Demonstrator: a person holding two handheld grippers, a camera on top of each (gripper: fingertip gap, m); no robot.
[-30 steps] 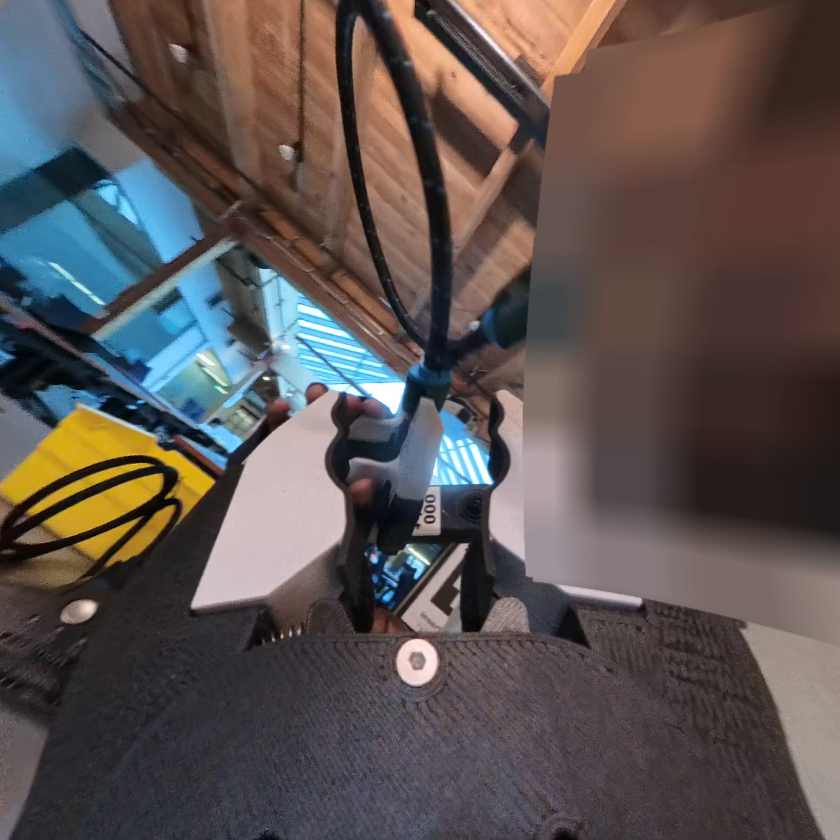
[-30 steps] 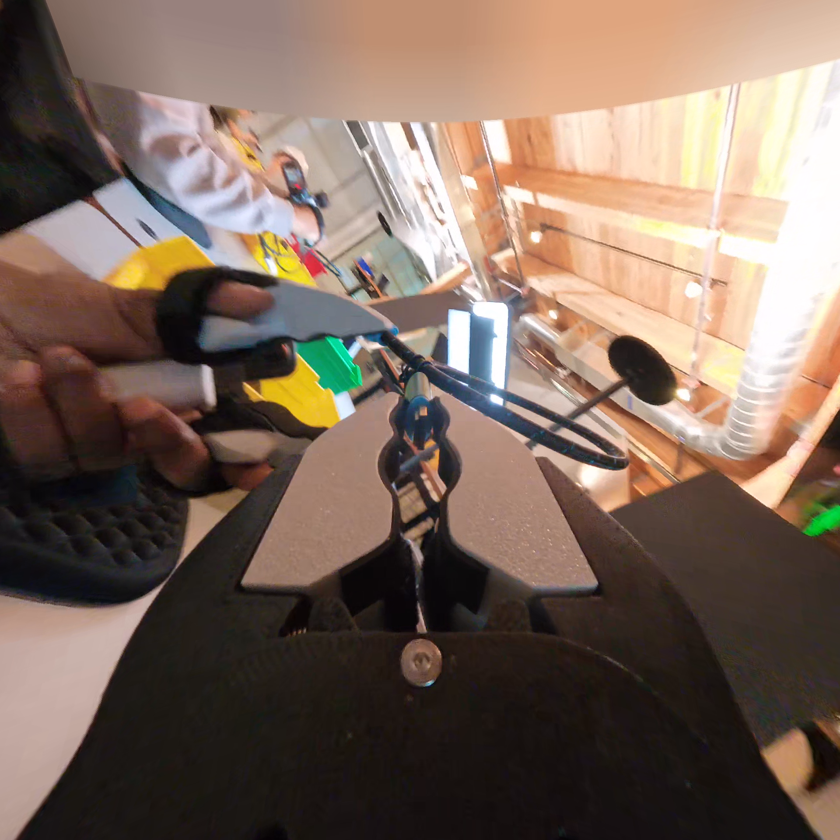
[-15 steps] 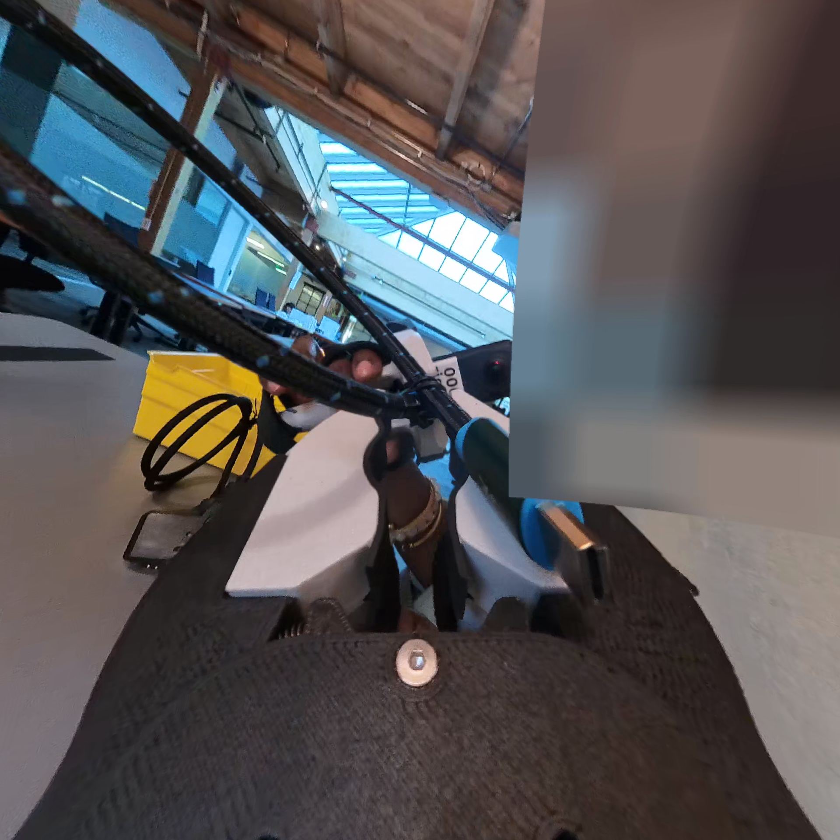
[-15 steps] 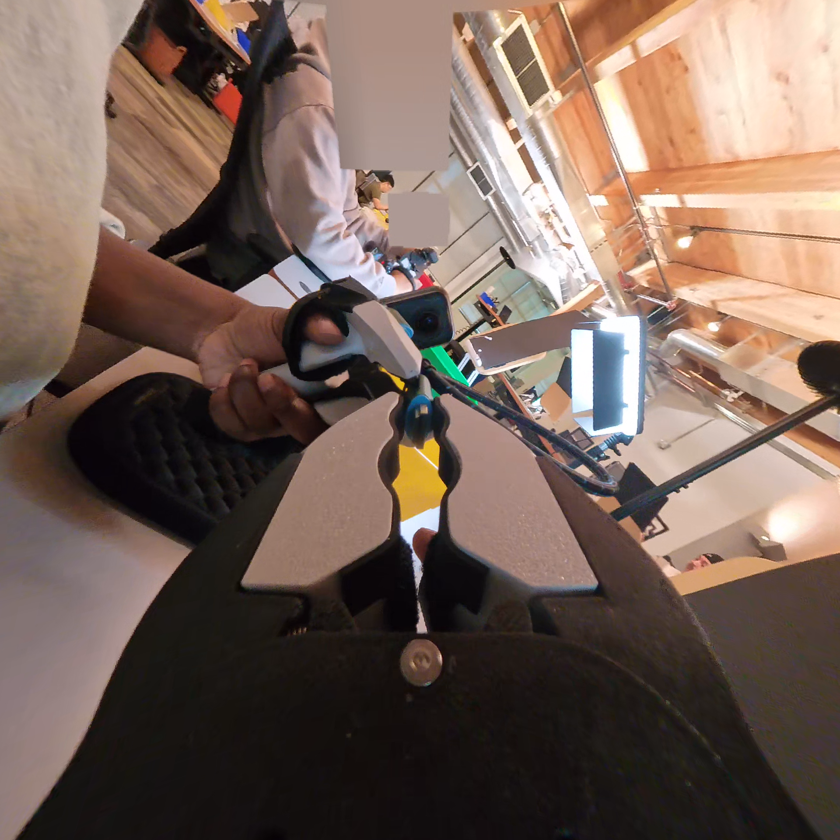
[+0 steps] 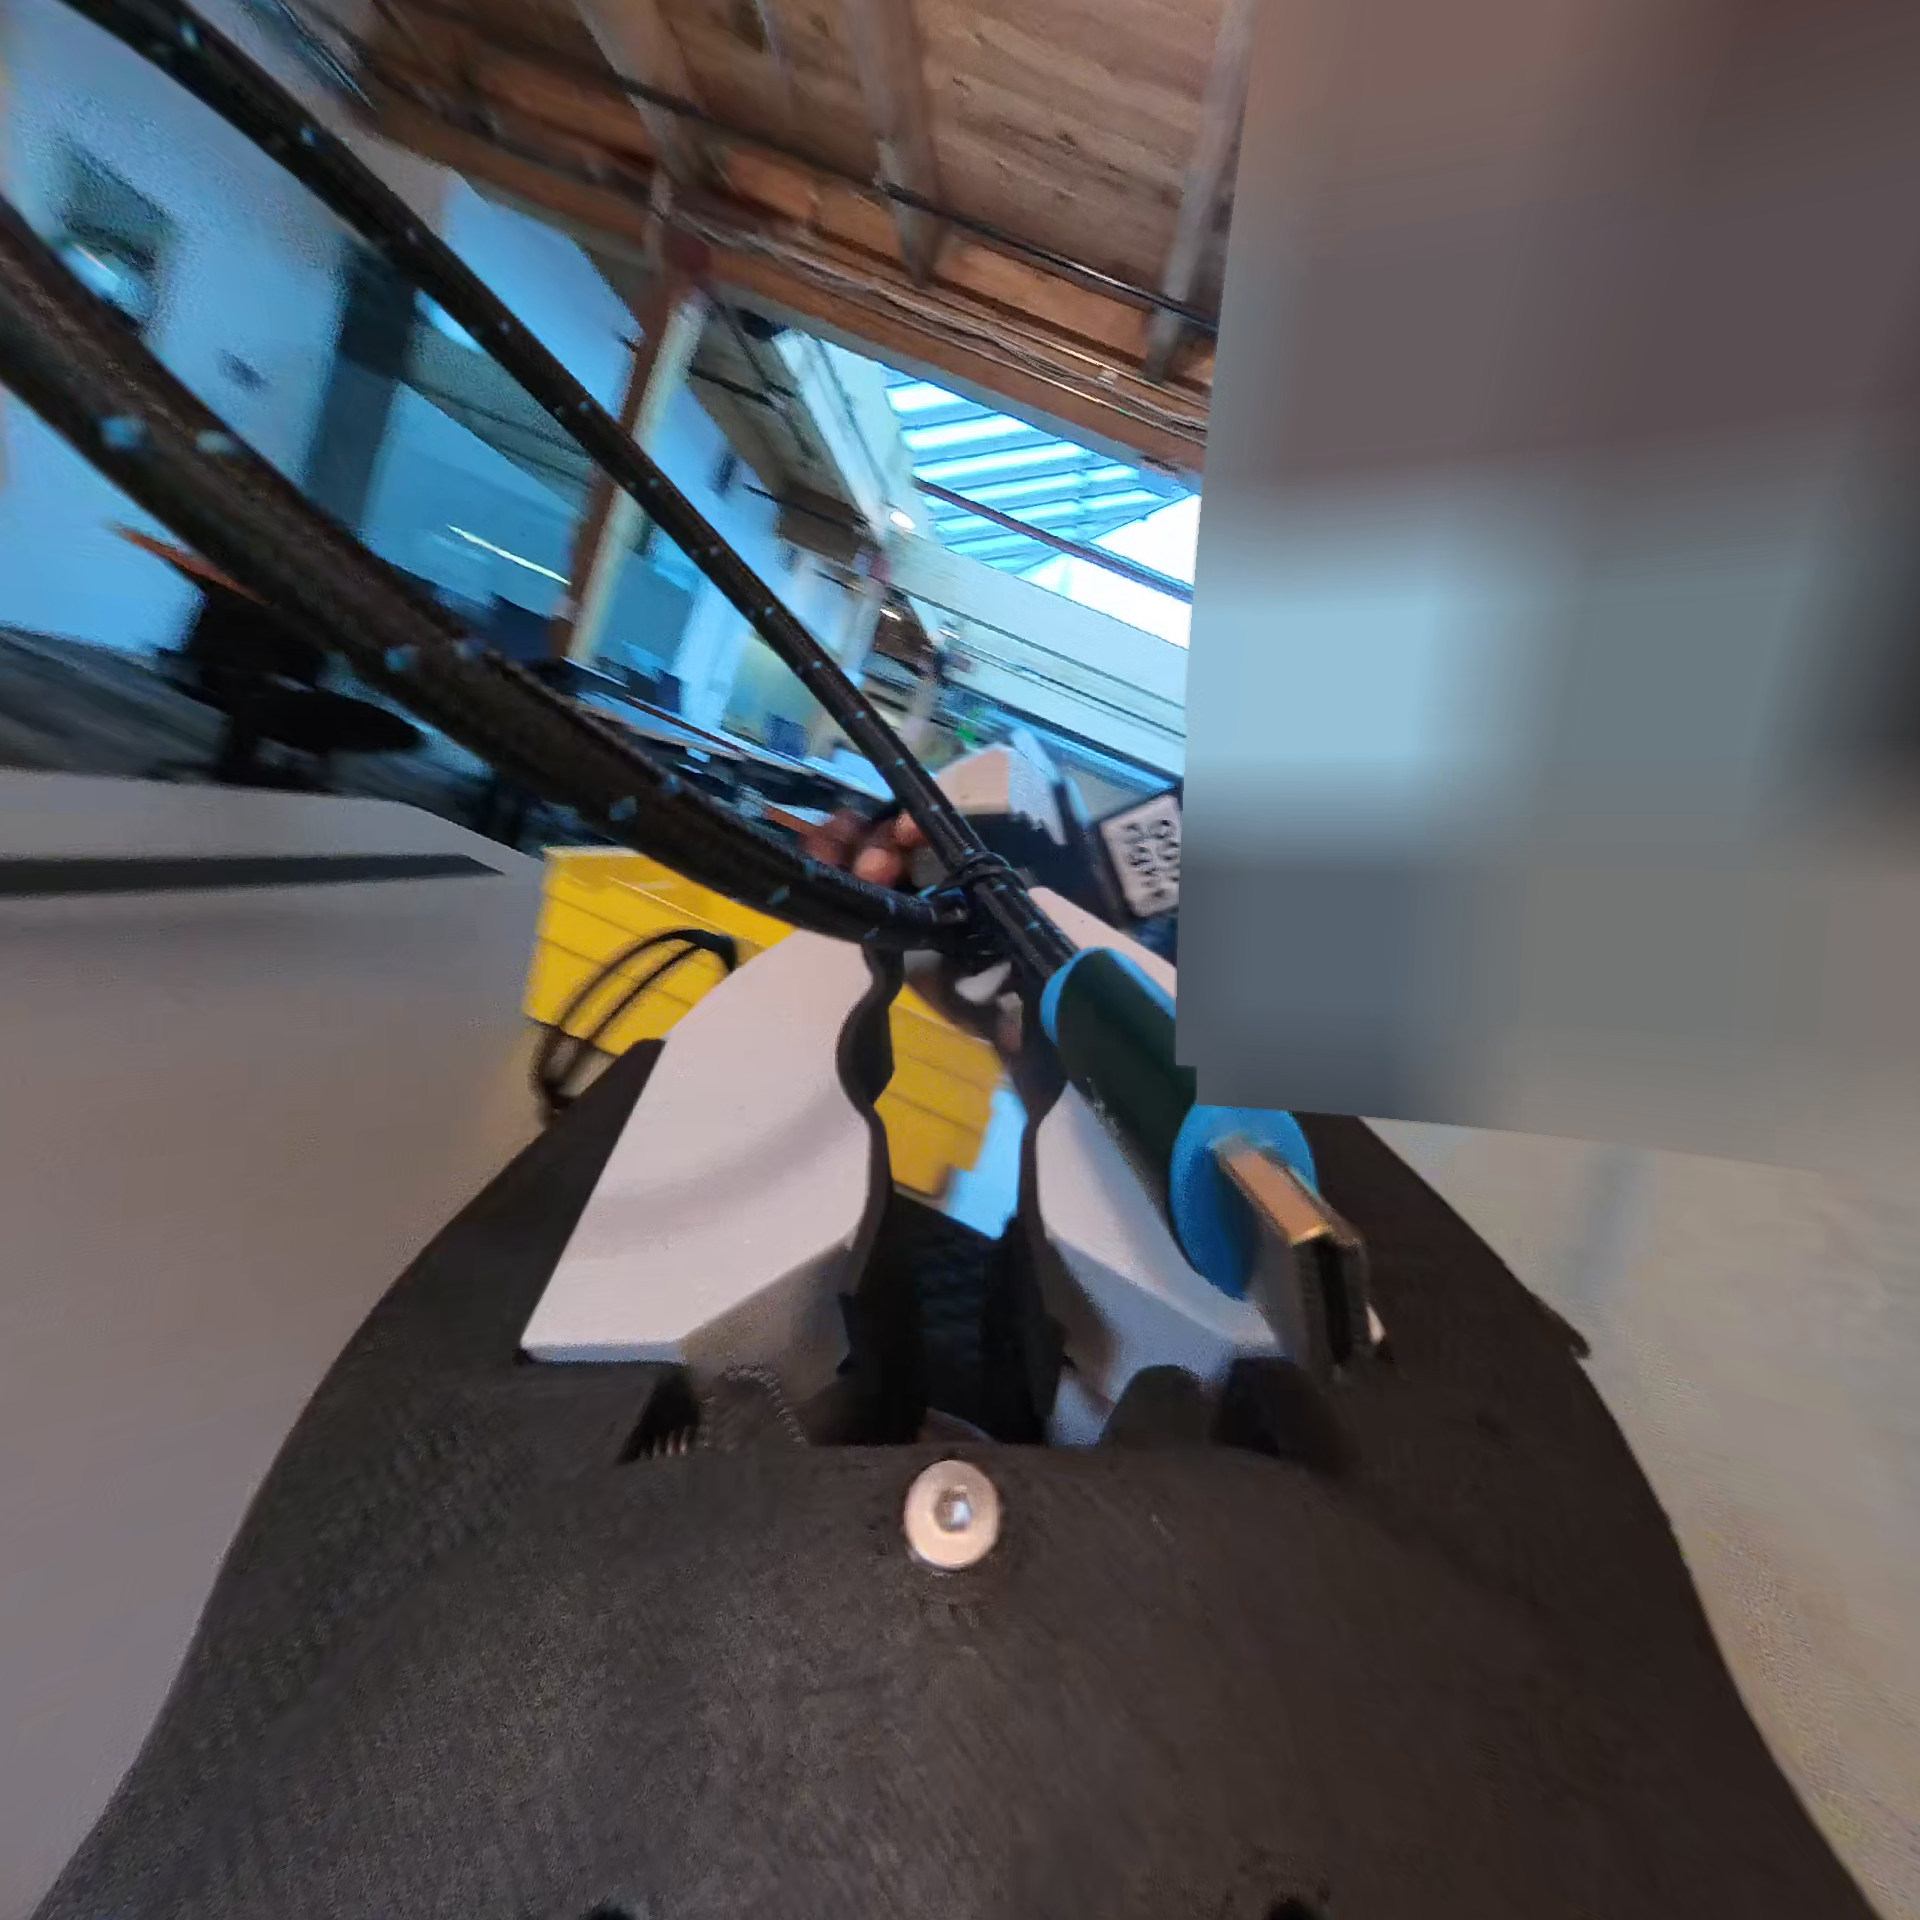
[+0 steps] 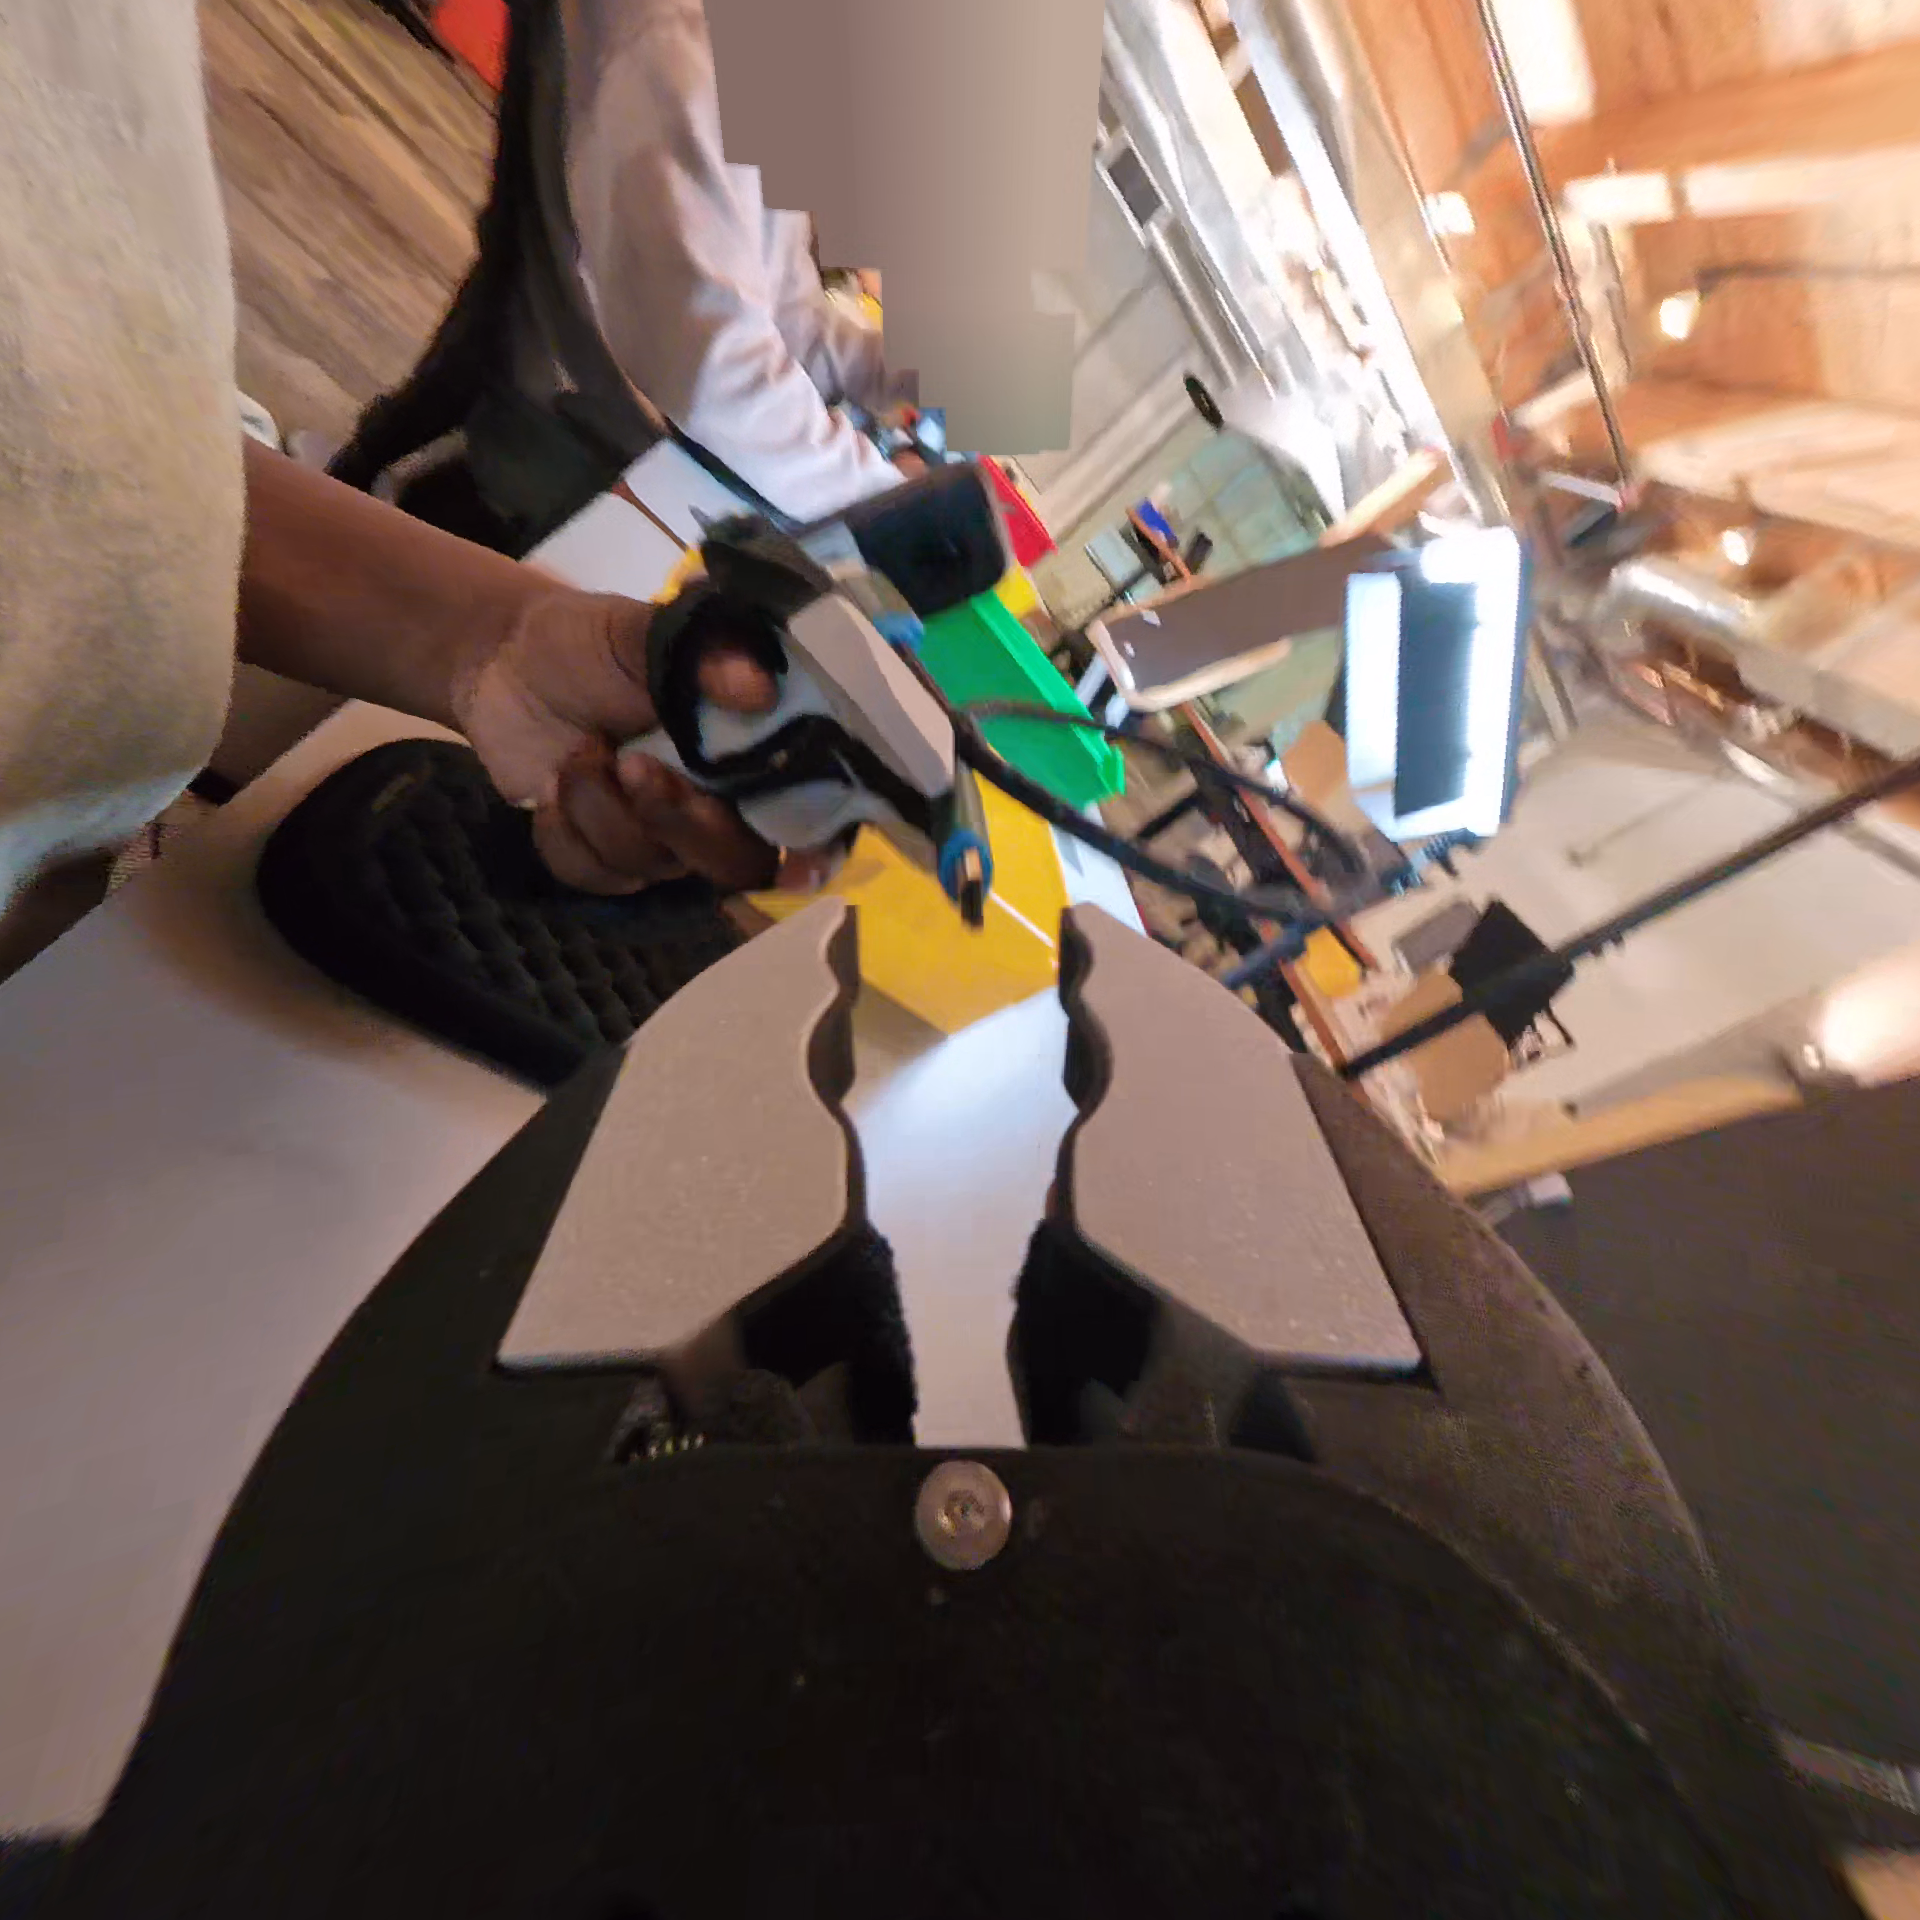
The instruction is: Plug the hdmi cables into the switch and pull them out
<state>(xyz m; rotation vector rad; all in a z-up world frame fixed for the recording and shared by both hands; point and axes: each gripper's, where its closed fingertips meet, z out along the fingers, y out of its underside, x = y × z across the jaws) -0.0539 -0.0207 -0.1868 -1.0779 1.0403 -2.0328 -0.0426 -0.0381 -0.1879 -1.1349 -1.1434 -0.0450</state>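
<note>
Left wrist view: pale desk (image 5: pixel 208 1143) at left, a yellow bin (image 5: pixel 623 935) behind it with a black cable loop in front. The braided black hdmi cable (image 5: pixel 416 644) runs down from the upper left to the left gripper (image 5: pixel 951 966), whose fingers stand slightly apart and pinch the tied strands at their tips. Its plug (image 5: pixel 1288 1226), with a dark body, blue collar and metal end, lies over the right-hand finger, pointing back toward the camera. Right wrist view: a black textured mat (image 6: pixel 436 914) on the desk at left, a hand (image 6: pixel 551 727) above it holding the left gripper. The plug hangs from those fingers, over the yellow bin. Nearer, the right gripper (image 6: pixel 956 966) has its fingers spread wide and bare, tips just below the plug, not touching.
</note>
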